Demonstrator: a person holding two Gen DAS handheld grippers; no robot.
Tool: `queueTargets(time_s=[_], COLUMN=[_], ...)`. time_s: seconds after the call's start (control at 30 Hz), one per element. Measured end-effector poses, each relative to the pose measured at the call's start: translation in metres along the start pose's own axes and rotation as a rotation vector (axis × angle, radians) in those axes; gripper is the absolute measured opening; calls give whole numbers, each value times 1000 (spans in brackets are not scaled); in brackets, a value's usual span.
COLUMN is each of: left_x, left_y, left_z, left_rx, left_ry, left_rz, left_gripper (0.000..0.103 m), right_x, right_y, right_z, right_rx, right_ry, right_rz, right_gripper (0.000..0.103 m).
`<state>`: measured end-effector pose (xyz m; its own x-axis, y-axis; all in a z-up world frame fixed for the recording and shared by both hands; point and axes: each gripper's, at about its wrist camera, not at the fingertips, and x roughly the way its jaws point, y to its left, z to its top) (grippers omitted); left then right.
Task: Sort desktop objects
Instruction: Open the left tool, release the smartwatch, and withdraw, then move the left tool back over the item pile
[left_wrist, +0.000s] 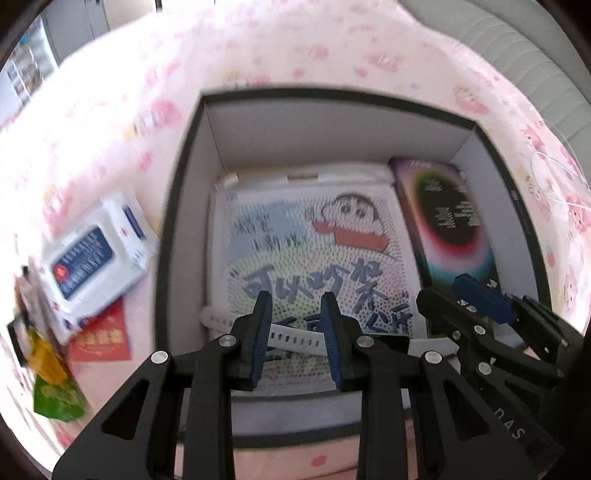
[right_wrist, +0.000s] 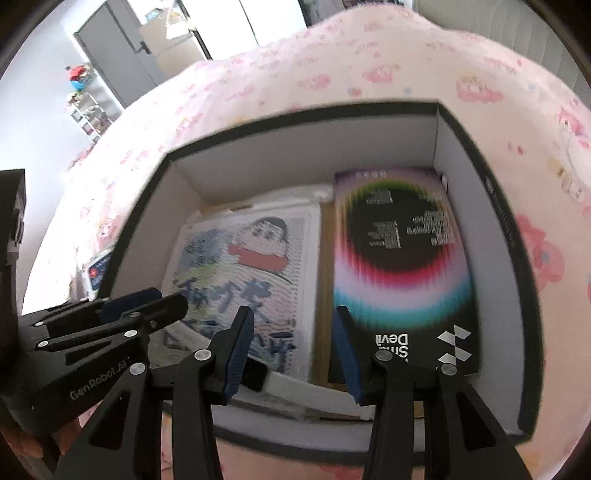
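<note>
**Two claws poised over a half-filled box**

We look down into a dark-rimmed box (left_wrist: 181, 221) with white inner walls, which sits on a pink patterned cloth (left_wrist: 110, 129). Both views are slightly blurred.

Flat on the bottom of the box we see a white sheet printed with a cartoon figure (left_wrist: 295, 236) and blue lettering. Just beside it, along the right wall, lies a dark booklet with a rainbow ring (left_wrist: 450, 229).

A white watch strap (left_wrist: 291, 338) lies across the near end of the cartoon sheet, close to the near wall. From the right wrist we see a dark block at one end of it.

The left claw (left_wrist: 295, 306) points steeply down over that strap. Its blue-padded fingers stand apart, and the strap runs crosswise behind them. We see nothing pinched between the pads, so we read this claw as released.

The right claw (right_wrist: 292, 314) hangs over the seam between the sheet and the booklet. It too is released, with a clear gap between its fingers and nothing in it. Each claw shows at the edge of the other's view, and they are near one another above the box.

Outside the box on the left, three things lie on the cloth: a white wipes pack with a blue label (left_wrist: 88, 254), a red packet (left_wrist: 101, 339) partly under it, and a green and yellow packet (left_wrist: 55, 395) nearer the edge of the view.
</note>
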<state>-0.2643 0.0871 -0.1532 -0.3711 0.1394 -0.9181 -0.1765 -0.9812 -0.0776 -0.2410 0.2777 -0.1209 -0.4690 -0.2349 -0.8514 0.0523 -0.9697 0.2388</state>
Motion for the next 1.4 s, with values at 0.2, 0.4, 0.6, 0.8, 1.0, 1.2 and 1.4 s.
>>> queueTargets(time_s=[0.2, 0.4, 0.6, 0.8, 1.0, 1.2, 1.4], left_x=[-57, -87, -128, -153, -149, -133, -96], left_y=[-21, -5, 15, 38, 79, 140, 188], left_z=[5, -17, -53, -87, -107, -108, -70], left_rx=[10, -27, -30, -72, -161, -309, -348], left_ry=[-76, -129, -182, -204, -210, -181, -83], left_rz=[12, -21, 3, 7, -22, -36, -7], left_gripper=[27, 28, 28, 28, 27, 27, 27], right_x=[-32, -67, -86, -91, -73, -46, -6], right_y=[32, 58, 86, 114, 146, 179, 217], right_z=[-14, -23, -45, -68, -80, -71, -56], right_rx=[-78, -102, -123, -150, -196, -229, -264], right_ry=[-81, -140, -147, -131, -89, -54, 10], right_rz=[26, 68, 103, 165, 209, 231, 242], right_gripper=[40, 41, 41, 41, 40, 40, 40])
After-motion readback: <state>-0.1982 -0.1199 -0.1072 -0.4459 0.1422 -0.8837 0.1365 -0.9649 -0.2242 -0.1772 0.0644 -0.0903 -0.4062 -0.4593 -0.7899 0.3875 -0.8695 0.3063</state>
